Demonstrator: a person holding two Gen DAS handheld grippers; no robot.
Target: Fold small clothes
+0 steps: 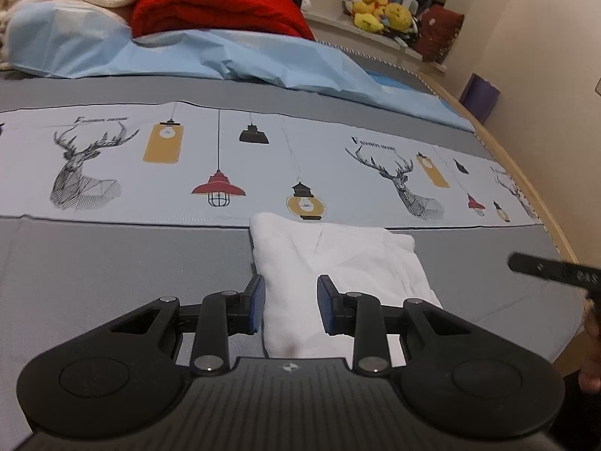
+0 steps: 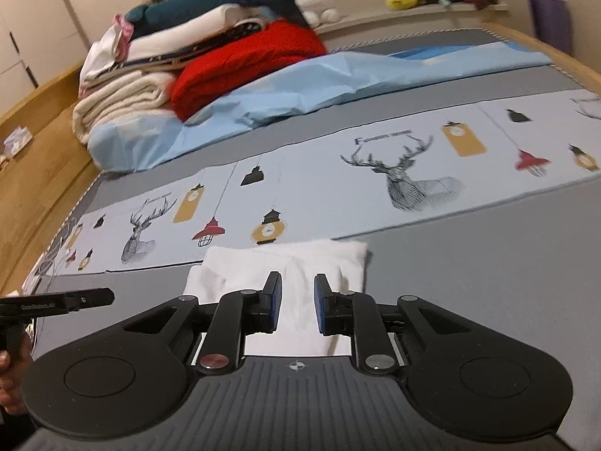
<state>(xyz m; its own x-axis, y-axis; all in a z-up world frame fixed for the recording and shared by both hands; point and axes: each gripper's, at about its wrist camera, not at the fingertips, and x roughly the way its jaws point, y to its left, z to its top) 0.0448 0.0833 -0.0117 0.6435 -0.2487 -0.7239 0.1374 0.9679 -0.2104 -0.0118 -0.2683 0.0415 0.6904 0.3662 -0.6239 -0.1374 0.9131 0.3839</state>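
Note:
A white folded garment (image 1: 338,255) lies on the grey bed sheet (image 1: 112,270), its far edge touching the printed band. My left gripper (image 1: 291,300) sits over the garment's near left part. White cloth fills the gap between its blue pads, which grip a thick fold. In the right wrist view the same garment (image 2: 300,259) runs under my right gripper (image 2: 298,302), whose pads stand closer together with cloth pinched between them. The garment's near edge is hidden under both gripper bodies. Each view shows the other gripper's black body at its side.
A band printed with deer and lamps (image 1: 225,158) crosses the bed. Behind it are a crumpled light blue sheet (image 1: 244,60), a red blanket (image 1: 221,7) and stacked cream blankets (image 2: 124,101). Yellow plush toys (image 1: 379,11) sit on a shelf. The wooden bed frame (image 2: 41,120) borders the mattress.

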